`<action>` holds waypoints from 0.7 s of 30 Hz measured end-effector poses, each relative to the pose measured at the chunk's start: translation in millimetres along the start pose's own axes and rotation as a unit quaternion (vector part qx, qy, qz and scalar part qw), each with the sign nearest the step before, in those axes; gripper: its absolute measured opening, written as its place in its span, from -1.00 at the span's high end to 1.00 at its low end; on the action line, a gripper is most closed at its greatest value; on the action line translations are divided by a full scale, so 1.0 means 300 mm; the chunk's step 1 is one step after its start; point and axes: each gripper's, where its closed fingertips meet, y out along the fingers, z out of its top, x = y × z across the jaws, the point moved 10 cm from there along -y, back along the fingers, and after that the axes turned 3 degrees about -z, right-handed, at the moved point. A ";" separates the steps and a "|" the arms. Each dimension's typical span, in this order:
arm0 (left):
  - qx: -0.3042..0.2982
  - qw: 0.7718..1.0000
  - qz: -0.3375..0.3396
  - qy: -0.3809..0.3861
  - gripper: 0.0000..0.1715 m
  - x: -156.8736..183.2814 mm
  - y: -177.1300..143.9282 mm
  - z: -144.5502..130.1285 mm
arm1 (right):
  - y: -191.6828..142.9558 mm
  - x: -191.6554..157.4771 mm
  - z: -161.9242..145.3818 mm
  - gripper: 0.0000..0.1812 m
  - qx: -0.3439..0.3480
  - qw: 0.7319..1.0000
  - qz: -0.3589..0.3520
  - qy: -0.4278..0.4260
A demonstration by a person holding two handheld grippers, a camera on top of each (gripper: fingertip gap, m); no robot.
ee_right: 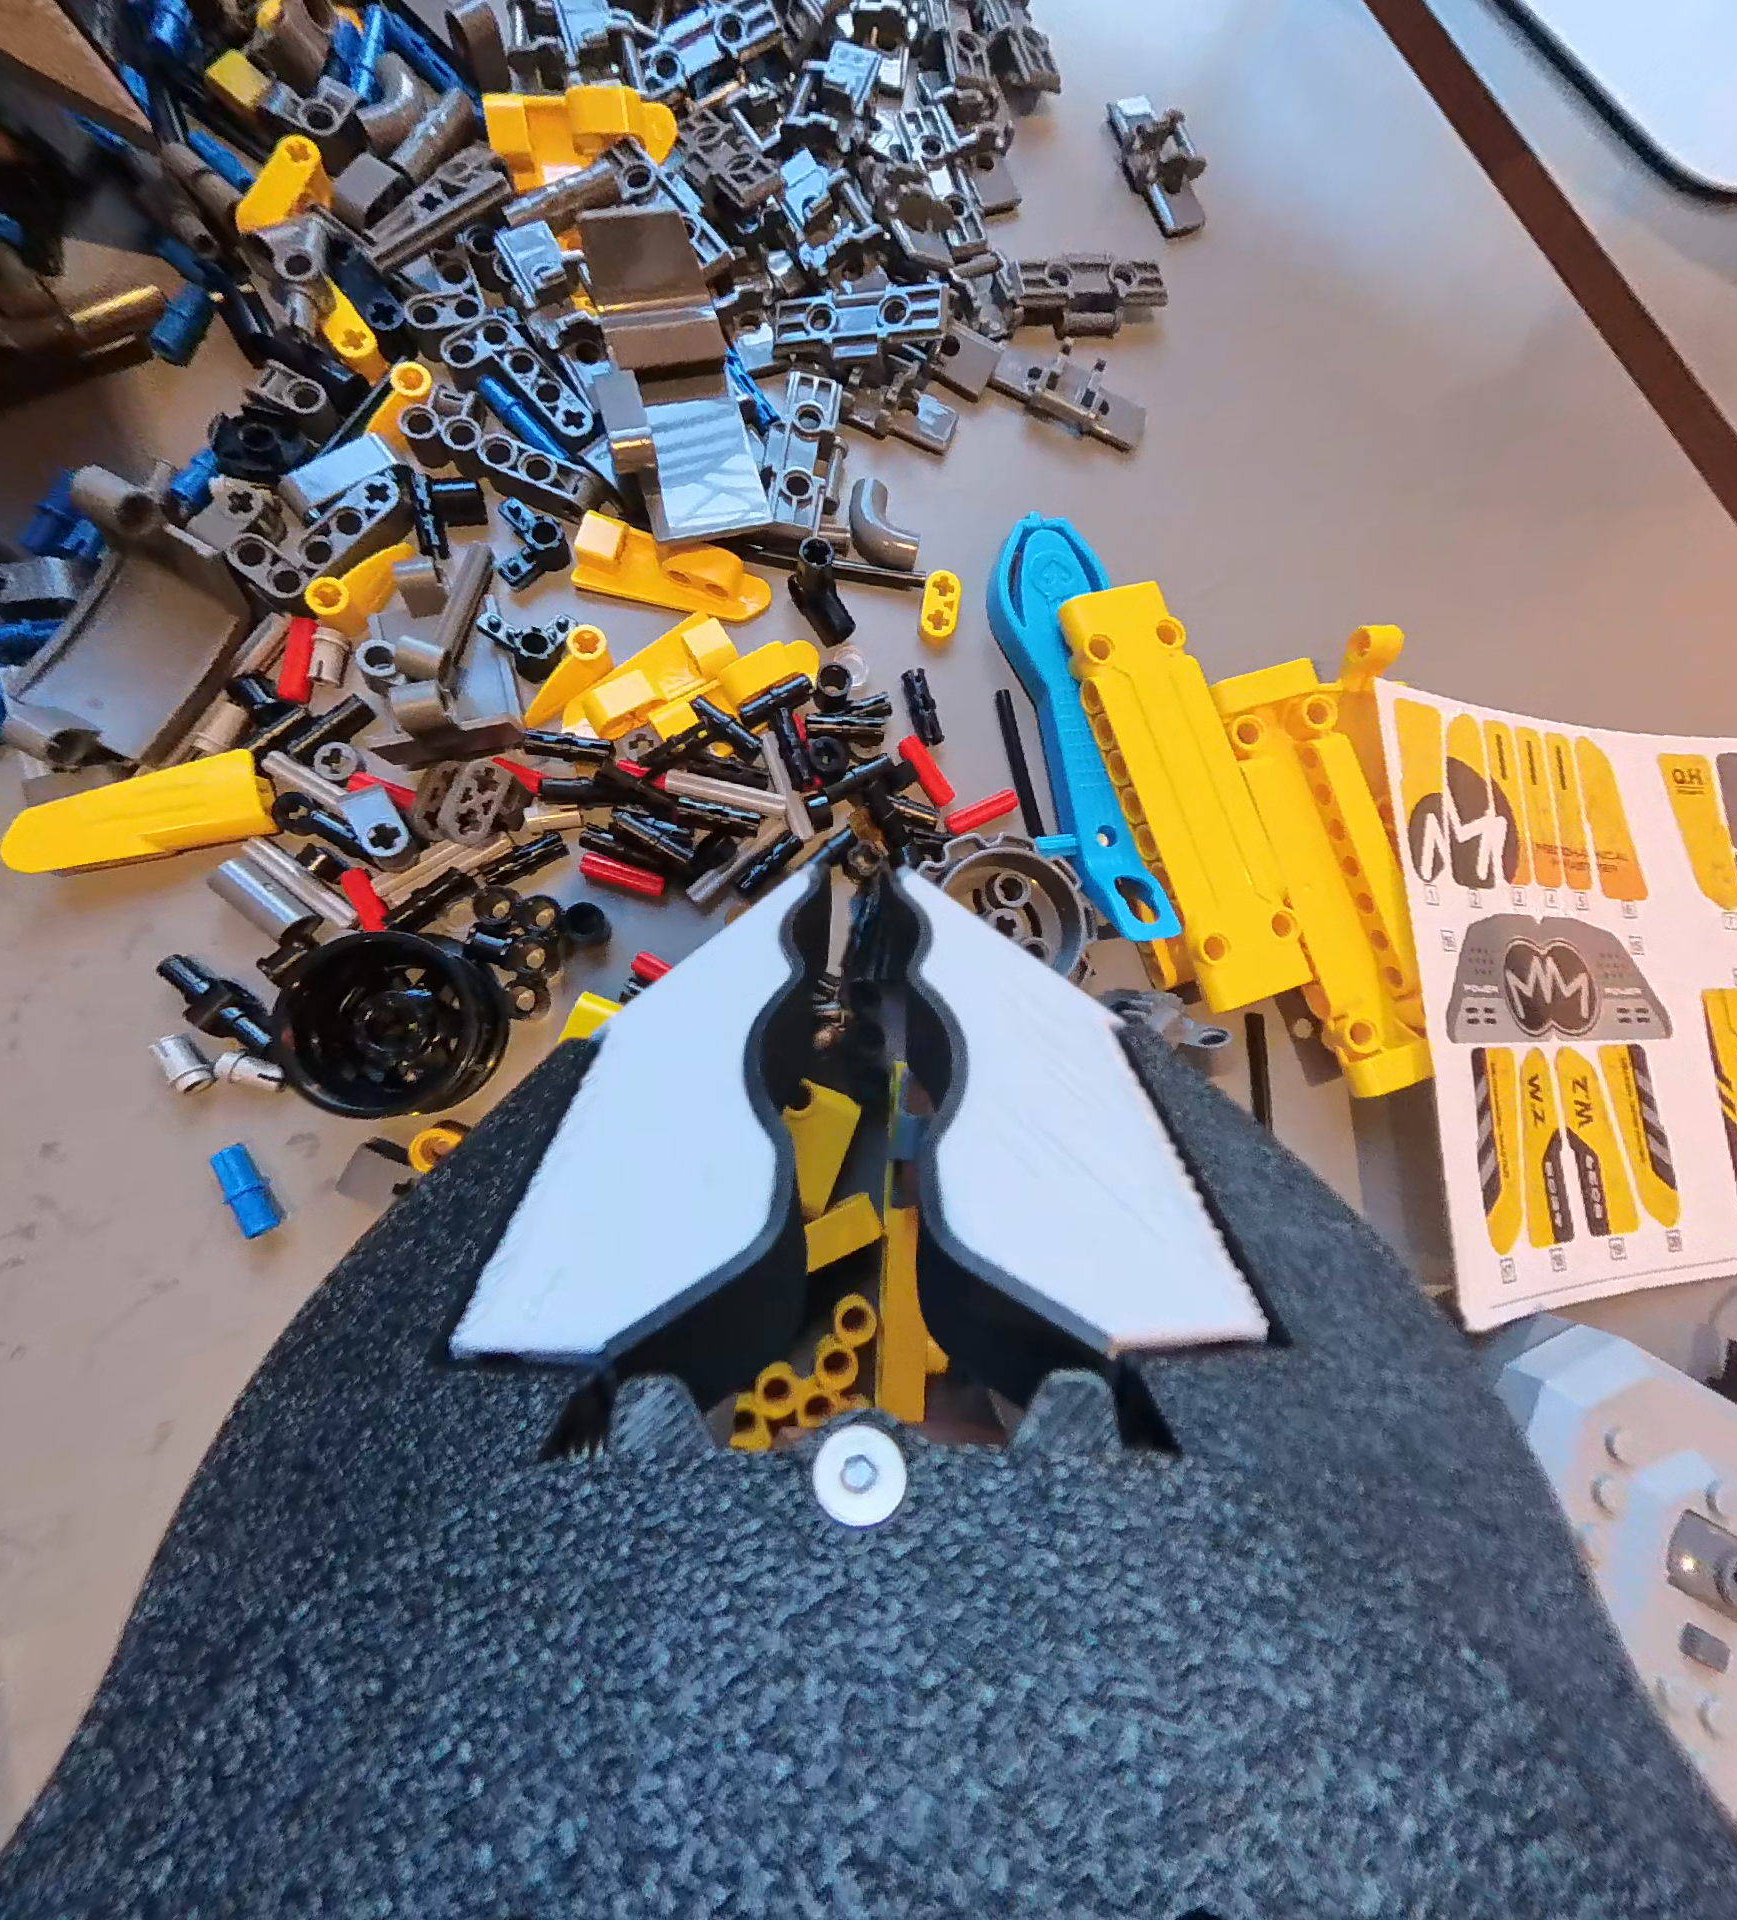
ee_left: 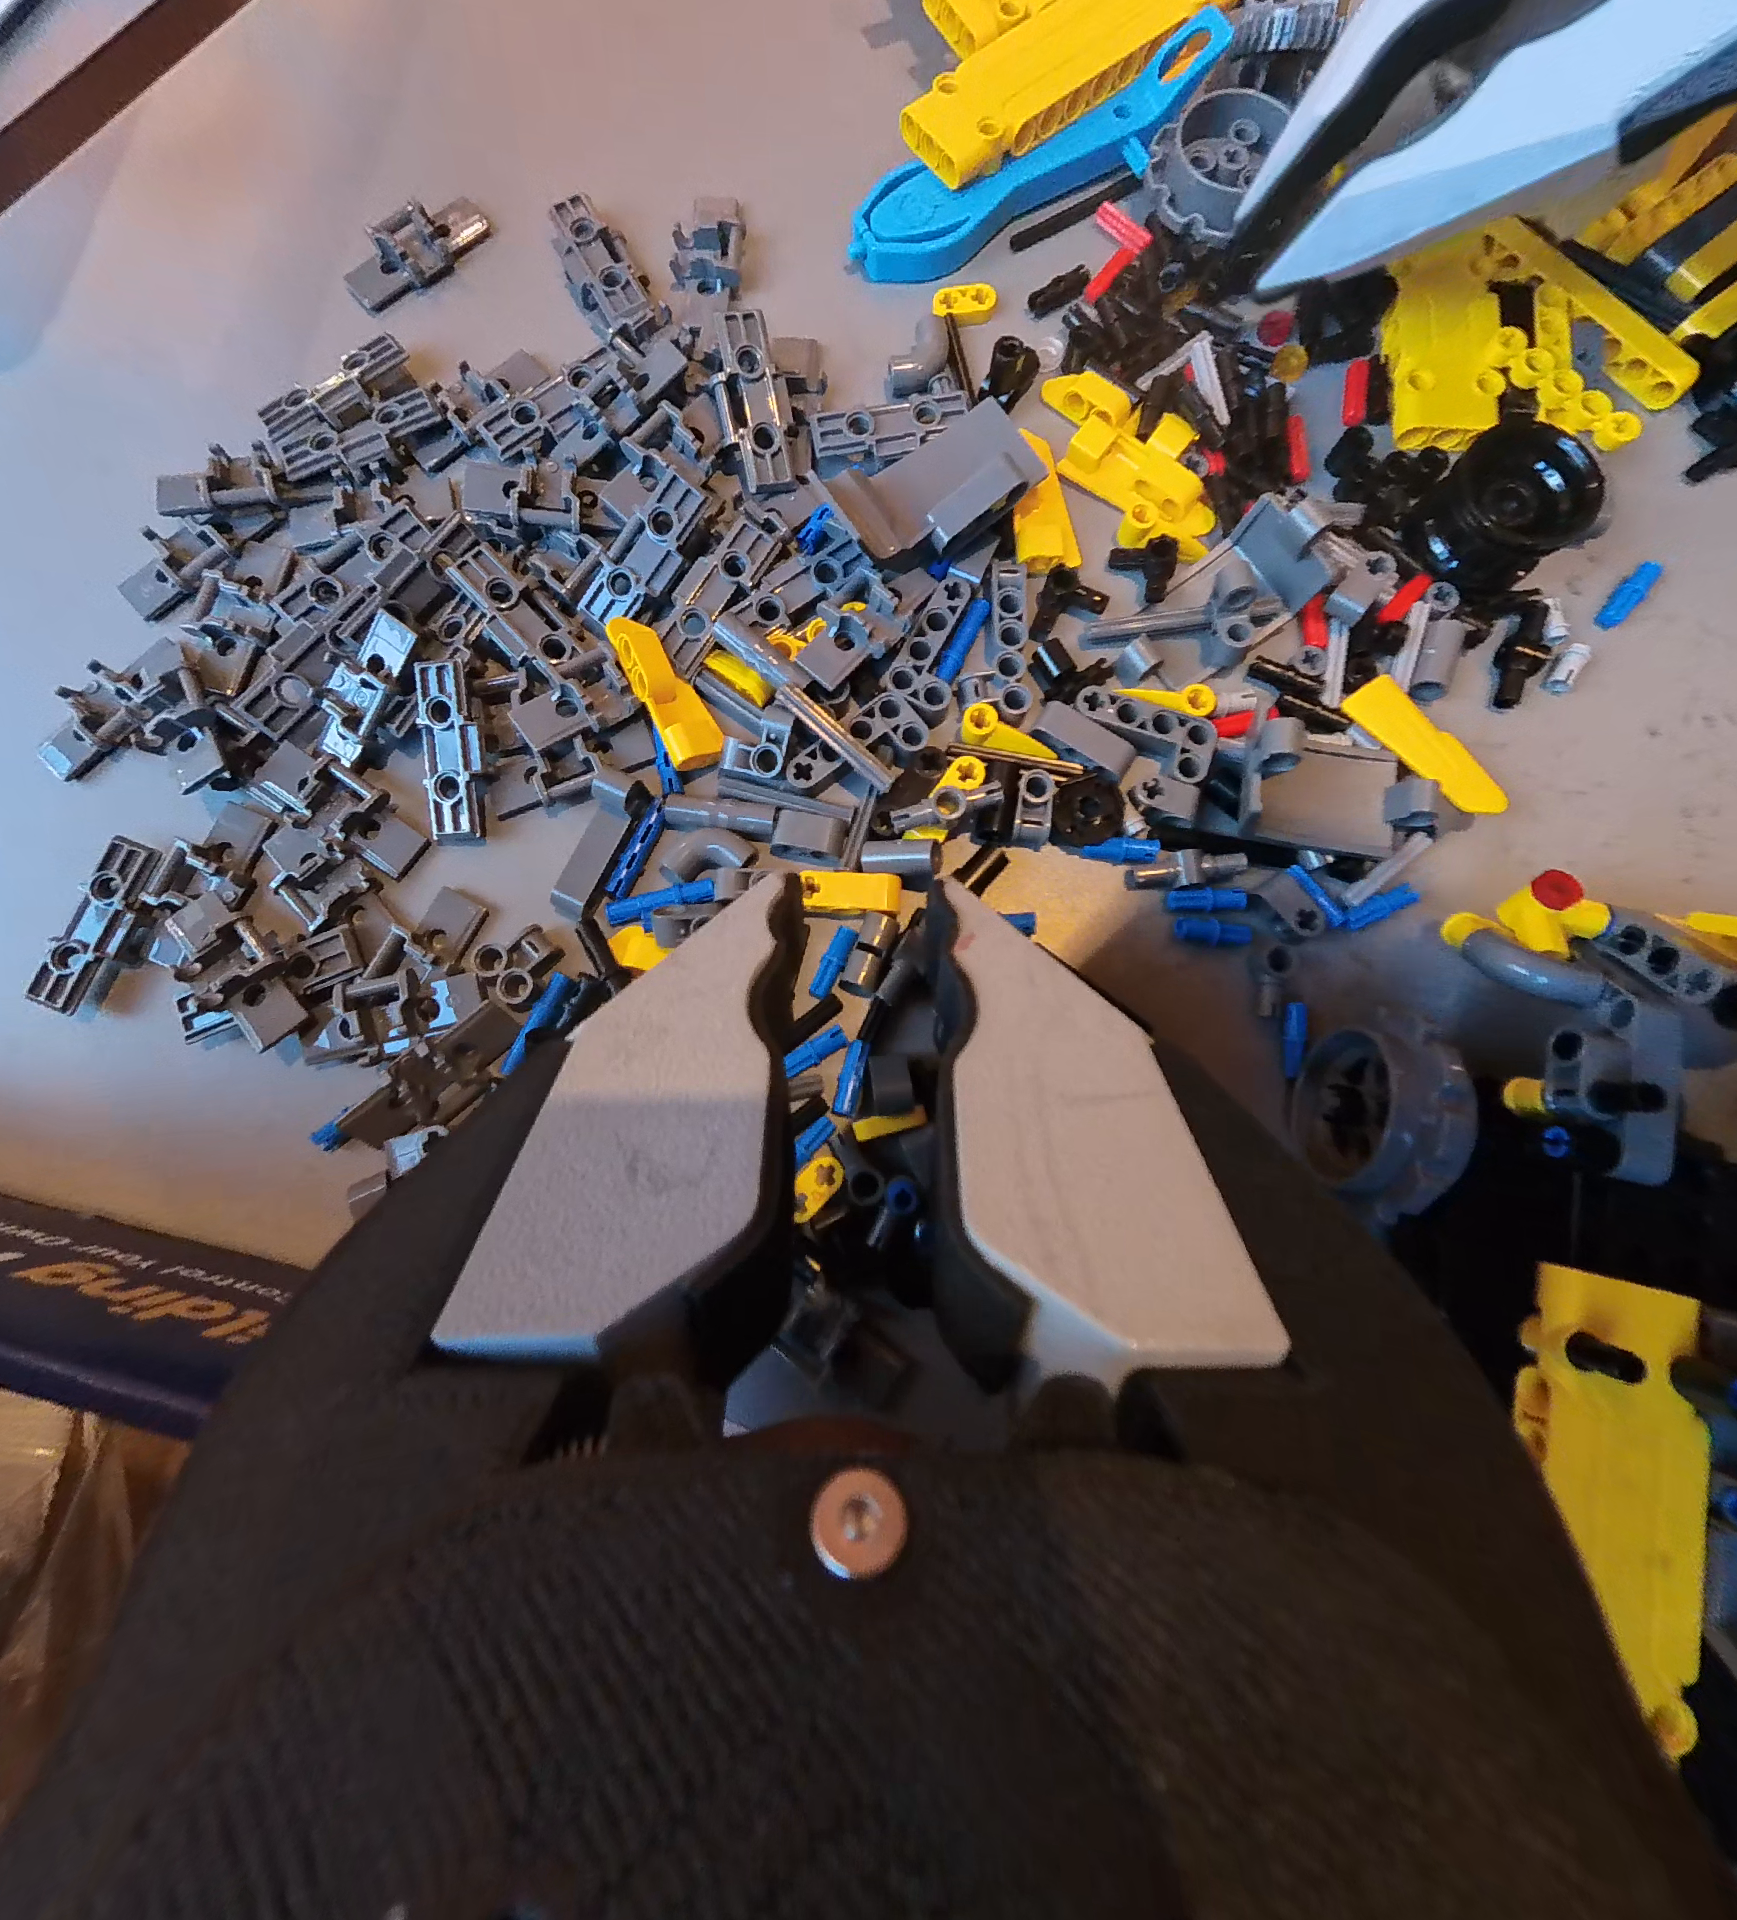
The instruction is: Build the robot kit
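Loose building-toy parts cover a grey table (ee_left: 635,156). My left gripper (ee_left: 862,891) is open and low over the near edge of a mixed pile of grey, yellow and blue parts (ee_left: 947,686); a small yellow beam (ee_left: 848,891) lies just past its tips. A heap of dark grey track links (ee_left: 355,665) lies to its left. My right gripper (ee_right: 859,871) is shut on a small black pin (ee_right: 862,860) at the edge of a heap of black and red pins (ee_right: 739,790). It also shows in the left wrist view (ee_left: 1259,244), top right.
A blue separator tool (ee_right: 1061,717) and joined yellow beams (ee_right: 1228,831) lie right of the pins, beside a sticker sheet (ee_right: 1612,987). A black wheel (ee_right: 391,1023) sits left. A partly built yellow and grey model (ee_left: 1622,1039) stands right of my left gripper. A printed box (ee_left: 64,1299) lies at the lower left. One gripper's finger ends stand about 20 cm off the other's. The black wheel (ee_right: 391,1023) is about 8 cm from my right fingertips and 15 cm from my left. It is also in sight in the left wrist view (ee_left: 1506,505).
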 end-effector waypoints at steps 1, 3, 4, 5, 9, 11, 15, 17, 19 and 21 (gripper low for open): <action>0.001 1.000 0.000 0.000 0.75 0.000 -0.001 0.000 | -0.005 -0.001 0.003 0.89 0.004 1.000 0.003 0.001; 0.002 1.000 0.000 -0.001 0.75 -0.001 -0.002 0.001 | -0.011 -0.008 0.007 0.89 0.011 1.000 0.017 0.001; 0.002 1.000 0.000 -0.001 0.75 -0.001 -0.002 0.001 | -0.010 -0.013 0.008 0.89 0.012 1.000 0.025 -0.001; 0.001 1.000 0.000 -0.001 0.75 -0.001 -0.001 0.000 | -0.007 -0.019 0.008 0.89 0.010 0.999 0.031 -0.003; -0.001 1.000 -0.001 -0.001 0.74 0.000 0.003 -0.001 | 0.010 -0.037 0.006 0.90 0.001 0.999 0.037 -0.021; -0.001 1.000 -0.001 -0.001 0.75 0.000 0.003 -0.001 | 0.010 -0.043 0.011 0.89 0.003 0.999 0.037 -0.025; -0.002 1.000 -0.002 -0.001 0.75 0.000 0.004 -0.001 | 0.014 -0.053 0.011 0.88 0.002 0.998 0.039 -0.042; -0.002 1.000 -0.001 0.000 0.75 0.000 0.004 -0.001 | 0.011 -0.058 0.010 0.88 -0.001 0.998 0.040 -0.055; -0.001 1.000 -0.002 -0.001 0.75 0.001 0.003 -0.001 | 0.008 -0.059 0.012 0.88 0.001 0.998 0.037 -0.060; -0.001 1.000 -0.002 0.000 0.75 0.001 0.003 -0.001 | 0.010 -0.063 0.015 0.88 0.006 0.997 0.048 -0.054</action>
